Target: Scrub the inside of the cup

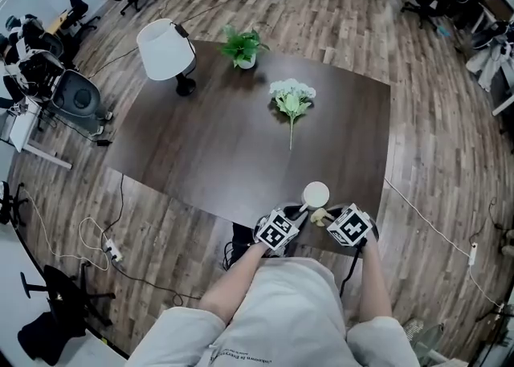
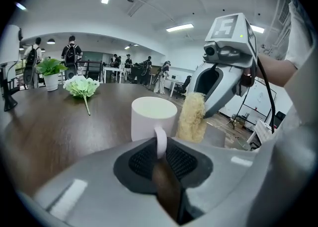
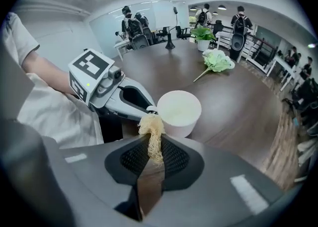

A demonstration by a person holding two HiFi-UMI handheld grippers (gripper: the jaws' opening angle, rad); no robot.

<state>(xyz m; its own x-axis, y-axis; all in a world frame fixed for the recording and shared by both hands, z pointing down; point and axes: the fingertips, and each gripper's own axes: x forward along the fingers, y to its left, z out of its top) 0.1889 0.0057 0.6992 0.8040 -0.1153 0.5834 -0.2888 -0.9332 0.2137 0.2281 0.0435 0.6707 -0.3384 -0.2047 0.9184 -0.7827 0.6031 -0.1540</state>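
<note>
Dark wood surface (image 1: 217, 140) fills the middle of the head view. A white lamp (image 1: 166, 50), a small potted plant (image 1: 242, 46) and a bunch of pale flowers (image 1: 292, 99) sit in its upper part. At its lower edge, close to the person, stands a white cup (image 1: 315, 194), upright with its open top facing up.

The left gripper (image 1: 291, 217) has its jaws pinched on the cup's thin handle (image 2: 160, 140), in the middle of the left gripper view. The right gripper (image 1: 328, 219) has its jaws squeezed on a yellow loofah scrubber (image 3: 152, 132). The fluffy end of the scrubber sticks up just beside the cup's outer wall, near the handle. It is not inside the cup, and I cannot tell if it touches.

I think the getting-ready part is done, because the cup is held and the scrubber is held. The real job is not yet done: put the scrubber down into the cup and rub the inside all round
</note>
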